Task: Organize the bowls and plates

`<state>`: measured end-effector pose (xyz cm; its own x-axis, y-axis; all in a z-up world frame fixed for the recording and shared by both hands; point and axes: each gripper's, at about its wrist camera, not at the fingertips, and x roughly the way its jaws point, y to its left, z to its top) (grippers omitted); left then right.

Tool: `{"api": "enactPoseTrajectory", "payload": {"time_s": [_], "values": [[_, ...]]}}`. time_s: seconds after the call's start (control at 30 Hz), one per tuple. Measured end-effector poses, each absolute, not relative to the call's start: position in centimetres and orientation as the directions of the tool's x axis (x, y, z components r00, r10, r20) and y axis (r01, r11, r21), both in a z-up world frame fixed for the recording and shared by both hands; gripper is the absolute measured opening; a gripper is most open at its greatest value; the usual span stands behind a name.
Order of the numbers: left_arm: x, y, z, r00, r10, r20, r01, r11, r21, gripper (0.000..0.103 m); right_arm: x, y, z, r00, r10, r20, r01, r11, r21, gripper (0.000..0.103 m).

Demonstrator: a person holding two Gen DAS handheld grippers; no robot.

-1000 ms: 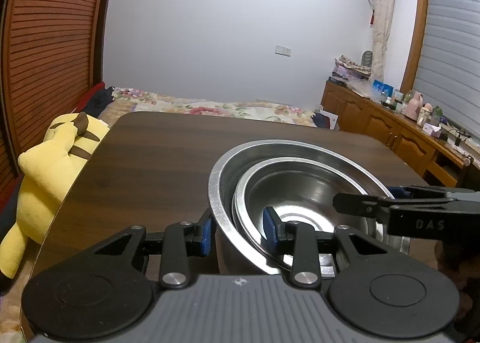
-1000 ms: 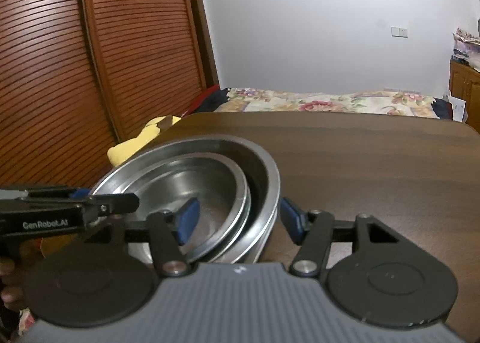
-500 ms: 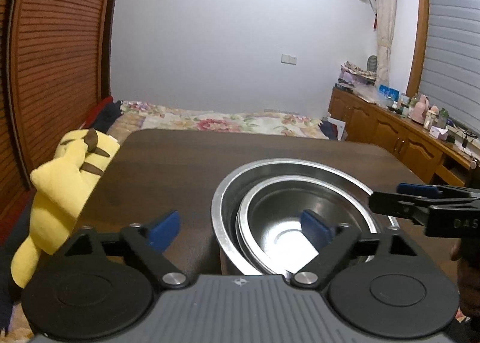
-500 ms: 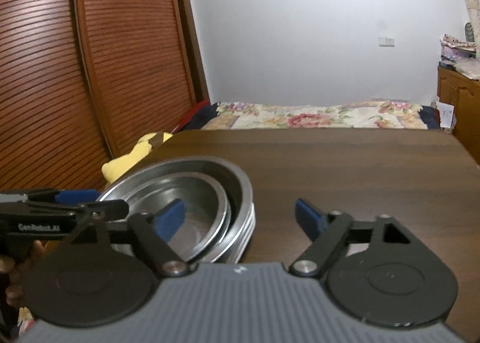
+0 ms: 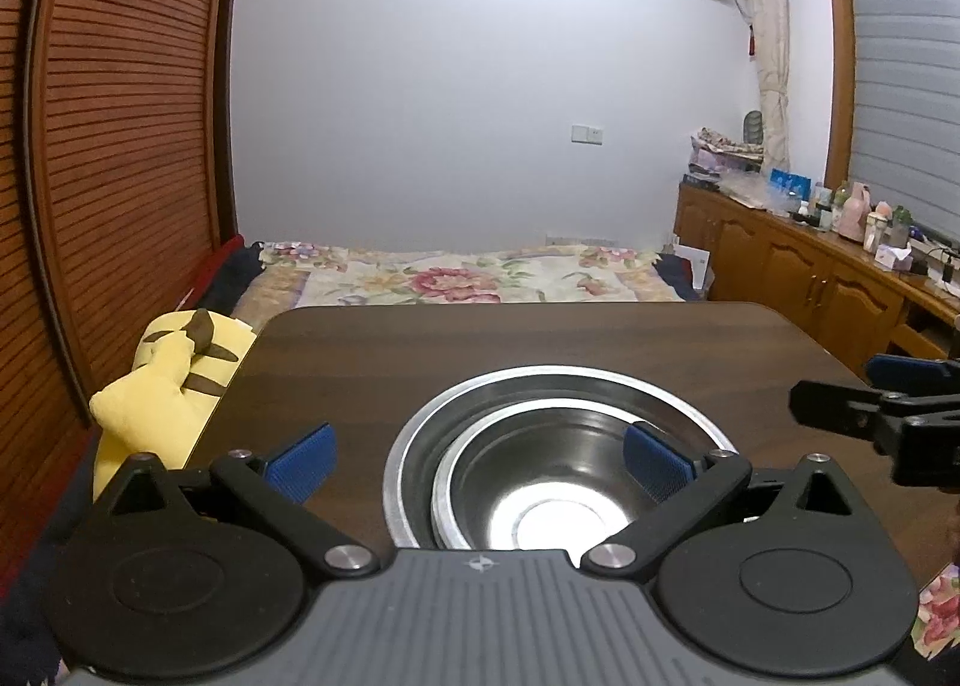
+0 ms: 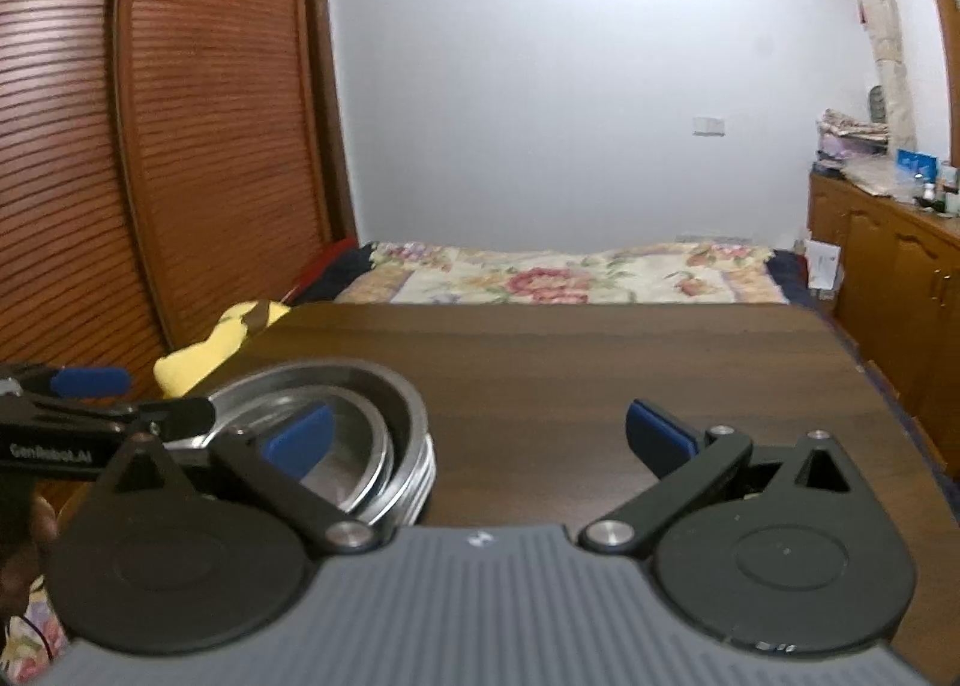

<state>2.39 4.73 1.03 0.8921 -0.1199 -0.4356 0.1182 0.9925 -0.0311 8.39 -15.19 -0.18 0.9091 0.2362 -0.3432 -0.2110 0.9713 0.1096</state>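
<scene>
Left wrist view shows the left gripper (image 5: 477,461) with blue pads spread wide, gripping nothing; its jaws have just been opening and no longer pinch the rim. The smaller shiny steel bowl (image 5: 543,491) sits nested inside the larger steel bowl (image 5: 414,440), on the near part of the dark wooden table (image 5: 540,338). In the right wrist view, the right gripper (image 6: 480,437) is released too, also just opened, and the stack (image 6: 384,440) lies at its left, free of its pads. I judge the nesting done and both hands pulling away. A yellow plush toy (image 5: 162,380) lies at the table's left edge
</scene>
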Motion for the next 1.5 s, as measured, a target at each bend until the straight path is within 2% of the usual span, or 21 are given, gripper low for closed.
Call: {"api": "enactPoseTrajectory", "payload": {"time_s": [0.2, 0.4, 0.87, 1.17, 1.5], "values": [[2.1, 3.3, 2.0, 0.906, -0.079, -0.415, 0.087, 0.996, 0.001, 0.103, 7.3, -16.1, 1.0, 0.929, 0.208, -0.307, -0.184, 0.977, 0.105, 0.103], [1.5, 2.2, 2.4, 0.906, -0.121, -0.407, 0.121, 0.992, -0.025, 0.103, 6.2, -16.7, 1.5, 0.944, 0.160, -0.289, -0.143, 0.987, 0.080, 0.103], [-1.7, -0.8, 2.8, 0.911, -0.124, -0.393, 0.136, 0.991, 0.005, 0.103, 4.8, -18.2, 1.0, 0.942, 0.139, -0.306, -0.111, 0.988, 0.105, 0.103], [-2.0, -0.6, 1.4, 0.901, -0.101, -0.421, 0.119, 0.993, 0.016, 0.103, 4.6, -18.4, -0.1, 0.934, 0.139, -0.330, -0.107, 0.988, 0.113, 0.103], [-2.2, -0.1, 0.5, 0.907, -0.074, -0.415, 0.092, 0.995, 0.025, 0.103, 4.1, -18.6, -0.9, 0.934, 0.130, -0.333, -0.098, 0.989, 0.111, 0.103]]}}
